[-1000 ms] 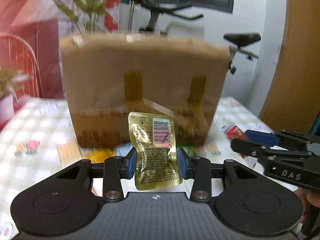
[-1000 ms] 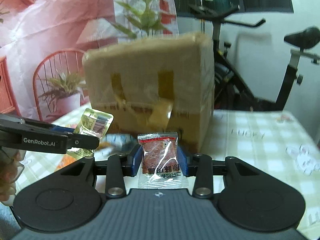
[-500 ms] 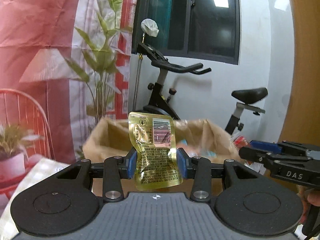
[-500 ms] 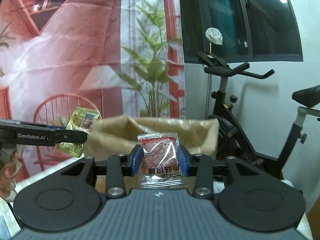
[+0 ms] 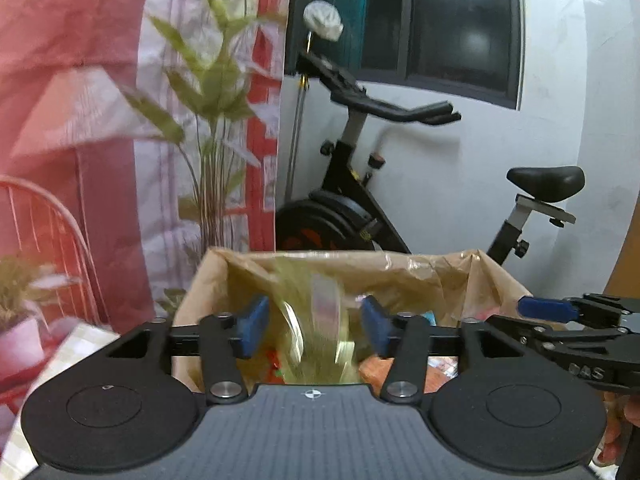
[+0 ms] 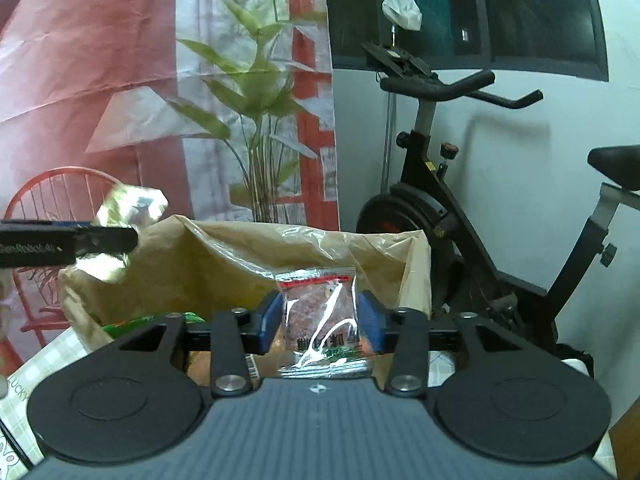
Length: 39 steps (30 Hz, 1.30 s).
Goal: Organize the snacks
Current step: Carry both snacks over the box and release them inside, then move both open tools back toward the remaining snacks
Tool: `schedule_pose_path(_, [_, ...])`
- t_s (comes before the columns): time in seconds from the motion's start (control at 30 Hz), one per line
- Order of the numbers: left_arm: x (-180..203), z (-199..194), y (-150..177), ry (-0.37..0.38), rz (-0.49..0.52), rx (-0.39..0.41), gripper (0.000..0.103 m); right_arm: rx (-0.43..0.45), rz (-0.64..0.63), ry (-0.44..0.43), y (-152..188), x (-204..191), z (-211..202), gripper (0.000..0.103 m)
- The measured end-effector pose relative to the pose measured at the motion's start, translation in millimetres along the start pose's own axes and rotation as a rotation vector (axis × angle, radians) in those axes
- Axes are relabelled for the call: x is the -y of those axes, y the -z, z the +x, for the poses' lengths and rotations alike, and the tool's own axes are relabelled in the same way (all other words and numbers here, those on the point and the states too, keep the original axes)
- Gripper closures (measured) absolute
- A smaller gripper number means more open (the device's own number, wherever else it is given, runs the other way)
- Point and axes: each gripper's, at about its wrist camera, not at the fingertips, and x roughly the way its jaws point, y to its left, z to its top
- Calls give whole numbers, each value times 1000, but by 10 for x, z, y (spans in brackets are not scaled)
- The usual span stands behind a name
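My left gripper (image 5: pixel 314 326) is open above the open brown cardboard box (image 5: pixel 420 276). The gold snack pouch (image 5: pixel 316 328) is a blur between the blue pads, falling free toward the box. My right gripper (image 6: pixel 320 326) is shut on a clear packet of reddish snack (image 6: pixel 320 324), held over the same box (image 6: pixel 240 256). In the right wrist view the left gripper (image 6: pixel 100 240) shows at the left, over the box's rim, with the gold pouch (image 6: pixel 128 208) beside it. In the left wrist view the right gripper (image 5: pixel 560 320) shows at the right edge.
Several snacks lie inside the box (image 5: pixel 384 368). An exercise bike (image 6: pixel 460 200) stands behind the box by the white wall. A leafy plant (image 5: pixel 208 120) and a red chair (image 6: pixel 52 200) stand behind on the left. A checked tablecloth (image 6: pixel 44 360) shows at lower left.
Both grippers rose from in front of the box to above its open top. The left gripper opened and the gold pouch is dropping. The right gripper still holds its packet.
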Motion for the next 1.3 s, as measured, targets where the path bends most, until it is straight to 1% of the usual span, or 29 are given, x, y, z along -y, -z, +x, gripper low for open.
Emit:
schedule_pose_path(0.03, [-24, 4, 13, 5, -9, -7, 39, 14, -4, -7, 14, -1, -32, 40])
schedule_pose_path(0.2, [-113, -114, 115, 19, -17, -47, 39, 37, 11, -34, 106, 0, -243, 40])
schedule_pose_path(0.3, [-133, -293, 151, 3, -16, -42, 39, 62, 33, -44, 142, -1, -410, 40])
schedule_pose_path(0.57, [-169, -738, 266, -2, -21, -41, 40, 75, 68, -68, 314, -68, -804, 40])
schedule_pose_path(0.73, [-208, -904, 498, 5, -4, -55, 40, 81, 82, -74, 488, -126, -987, 40])
schedule_pose_path(0.83, [-246, -925, 683, 1, 12, -87, 40, 77, 83, -79, 634, -143, -1076, 40])
schedule_pose_path(1.03, [-282, -824, 1022, -11, 77, -139, 42, 34, 91, -70, 1021, -167, -1125, 40])
schedule_pose_path(1.17, [-296, -664, 1212, 0, 119, -171, 46, -56, 114, -51, 1341, -188, -966, 41])
schedule_pose_path(1.3, [-355, -517, 1356, 14, 141, -214, 47, -144, 155, -31, 1567, -177, -662, 42])
